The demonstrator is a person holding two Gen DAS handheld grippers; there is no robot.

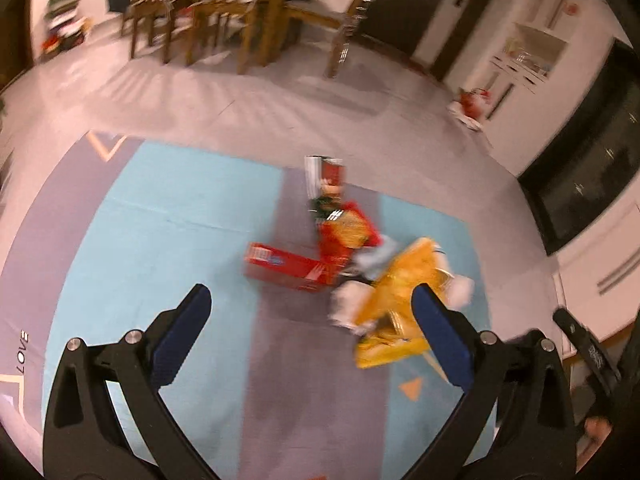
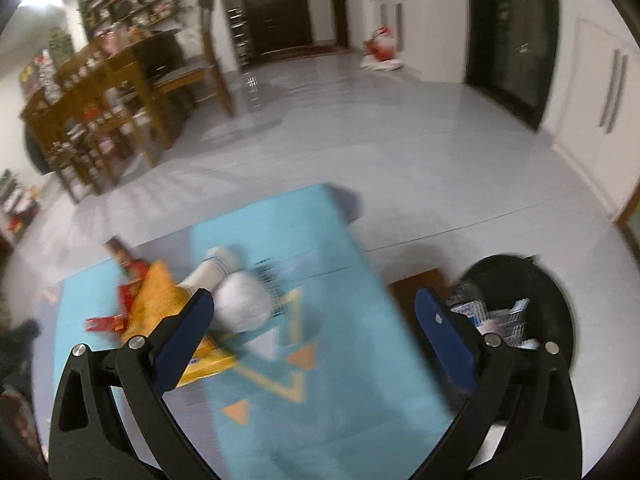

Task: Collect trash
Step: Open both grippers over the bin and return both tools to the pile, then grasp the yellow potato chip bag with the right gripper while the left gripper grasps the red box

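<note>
Trash lies on a blue and grey floor mat (image 1: 180, 220): a flat red box (image 1: 284, 266), a red snack packet (image 1: 346, 232), a small carton (image 1: 324, 174), white crumpled paper (image 1: 346, 306) and a yellow bag (image 1: 400, 300). My left gripper (image 1: 312, 300) is open above the mat, its right finger over the yellow bag. In the right wrist view my right gripper (image 2: 312, 304) is open above the mat (image 2: 340, 360); the yellow bag (image 2: 160, 300) and a white paper ball (image 2: 244, 304) lie by its left finger. A black bin (image 2: 552, 300) holding wrappers stands at right.
A wooden dining table with chairs (image 1: 212, 12) stands at the back, also in the right wrist view (image 2: 100, 120). A red and white bag (image 2: 380, 50) lies by the far wall. A brown board (image 2: 420, 284) lies between mat and bin. Dark doors and white cabinets line the walls.
</note>
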